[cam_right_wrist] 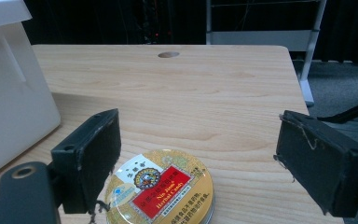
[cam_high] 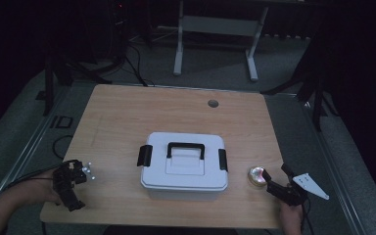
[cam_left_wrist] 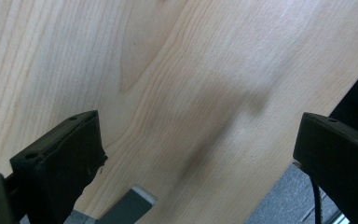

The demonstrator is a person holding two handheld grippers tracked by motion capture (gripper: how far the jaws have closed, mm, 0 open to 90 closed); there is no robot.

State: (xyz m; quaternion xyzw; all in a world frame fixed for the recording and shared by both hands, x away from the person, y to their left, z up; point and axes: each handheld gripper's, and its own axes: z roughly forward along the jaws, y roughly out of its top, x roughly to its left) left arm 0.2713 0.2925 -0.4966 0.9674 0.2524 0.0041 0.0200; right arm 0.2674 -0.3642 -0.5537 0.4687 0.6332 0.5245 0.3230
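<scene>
A white plastic box (cam_high: 184, 167) with a black handle and black side latches sits closed in the middle of the wooden table (cam_high: 127, 112). A small round gold tin (cam_high: 256, 176) with a red label (cam_right_wrist: 161, 192) lies on the table to the right of the box. My right gripper (cam_high: 273, 179) is open just behind the tin, and its jaws stand wide to either side of the tin (cam_right_wrist: 161, 193) without touching it. My left gripper (cam_high: 72, 188) is open at the table's front left corner, over bare wood (cam_left_wrist: 191, 84), with nothing between its jaws.
The box's white side wall (cam_right_wrist: 9, 93) stands close on the left of the right gripper. A round cable hole (cam_high: 213, 103) sits near the table's far edge. A white desk frame (cam_high: 215, 29) stands on the floor beyond. The table edge (cam_left_wrist: 279, 186) runs under the left gripper.
</scene>
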